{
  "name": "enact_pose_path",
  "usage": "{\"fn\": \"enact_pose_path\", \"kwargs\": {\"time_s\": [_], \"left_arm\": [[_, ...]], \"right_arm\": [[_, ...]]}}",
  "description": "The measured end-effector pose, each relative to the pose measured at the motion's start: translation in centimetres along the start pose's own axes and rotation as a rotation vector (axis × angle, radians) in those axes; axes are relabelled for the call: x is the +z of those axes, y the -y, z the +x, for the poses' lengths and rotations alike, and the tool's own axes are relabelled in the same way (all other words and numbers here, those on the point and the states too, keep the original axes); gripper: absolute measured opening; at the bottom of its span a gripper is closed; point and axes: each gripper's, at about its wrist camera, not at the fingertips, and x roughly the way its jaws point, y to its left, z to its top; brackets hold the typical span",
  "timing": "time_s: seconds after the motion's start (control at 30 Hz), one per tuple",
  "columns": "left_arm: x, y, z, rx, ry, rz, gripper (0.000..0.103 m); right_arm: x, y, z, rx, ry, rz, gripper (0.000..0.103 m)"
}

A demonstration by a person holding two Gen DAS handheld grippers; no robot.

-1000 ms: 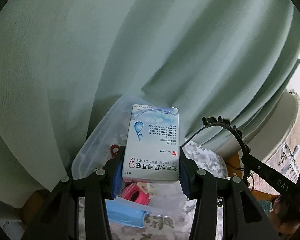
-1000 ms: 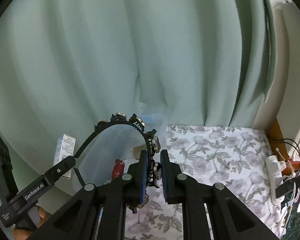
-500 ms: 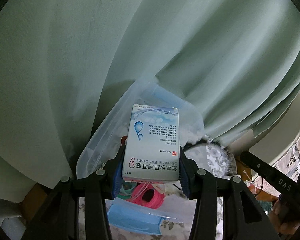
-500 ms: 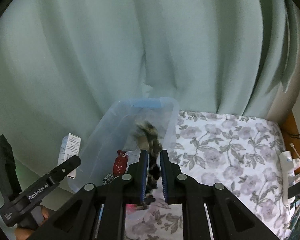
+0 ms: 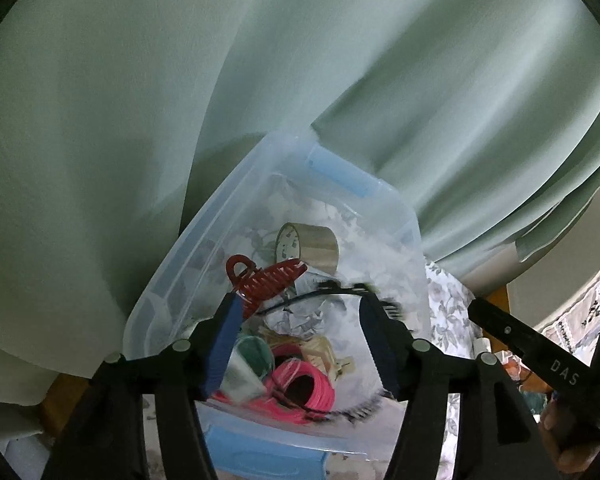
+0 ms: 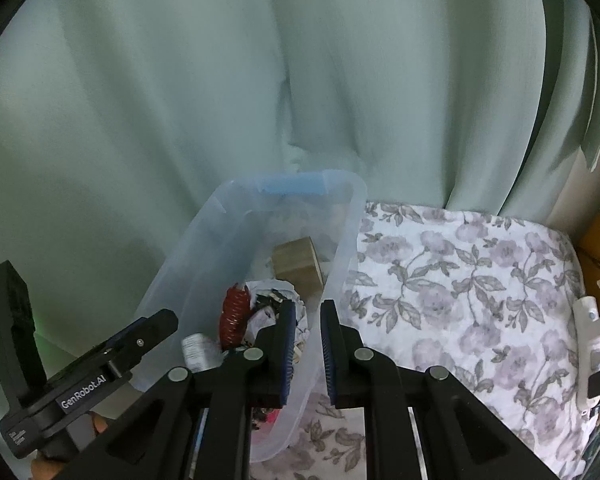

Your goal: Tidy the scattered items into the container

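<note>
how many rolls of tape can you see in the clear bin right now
1. The brown tape roll lies toward the far end of the clear bin, beyond the red hair claw. More could be hidden under the clutter nearer the camera.

One clear plastic container point(image 5: 188, 276) holds one red hair claw point(image 5: 264, 278), one roll of brown tape point(image 5: 308, 246), one pink coil of cord point(image 5: 304, 386), one black headband point(image 5: 320, 292) and one small box point(image 6: 196, 350). Two tools: left point(image 5: 300, 344), right point(image 6: 305, 356).

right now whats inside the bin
In the bin: tape roll, red hair clip, pink cord coil, black headband, crumpled paper. Anything beneath them is covered.
</note>
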Motion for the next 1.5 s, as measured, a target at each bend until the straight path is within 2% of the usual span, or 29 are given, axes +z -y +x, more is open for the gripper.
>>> {"fn": "enact_pose_path", "kwargs": {"time_s": [0.13, 0.23, 0.33, 0.63, 1.0, 1.17, 1.3, 1.5], "left_arm": [[0.2, 0.0, 0.2, 0.008, -0.005, 0.003, 0.071], [0.2, 0.4, 0.4, 0.012, -0.006, 0.013, 0.072], [0.0, 0.8, 0.3, 0.015, -0.007, 0.021, 0.073], [-0.6, 1.8, -0.4, 0.030, -0.017, 0.057, 0.075], [-1.5, 3.5, -1.7, 0.077, -0.017, 0.120, 0.084], [-1.9, 4.3, -2.2, 0.084, -0.012, 0.147, 0.090], [-2.3, 4.9, -2.5, 0.098, -0.012, 0.164, 0.092], [-3.0, 5.7, -3.1, 0.122, -0.014, 0.191, 0.092]], "right_arm": [[-0.2, -0.1, 0.5, -0.001, -0.018, -0.001, 0.016], [-0.5, -0.1, 0.6, -0.010, -0.033, 0.001, 0.027], [-0.7, -0.1, 0.5, -0.008, -0.039, 0.002, 0.034], [-1.6, -0.3, -0.7, -0.001, -0.044, -0.007, 0.046], [-2.6, -0.2, -2.6, 0.022, -0.020, -0.011, 0.066], [-3.1, -0.1, -3.6, 0.034, -0.010, -0.020, 0.071], [-3.5, 0.2, -4.4, 0.039, -0.002, -0.015, 0.085], [-4.1, 1.0, -5.6, 0.040, 0.009, 0.007, 0.096]]}}
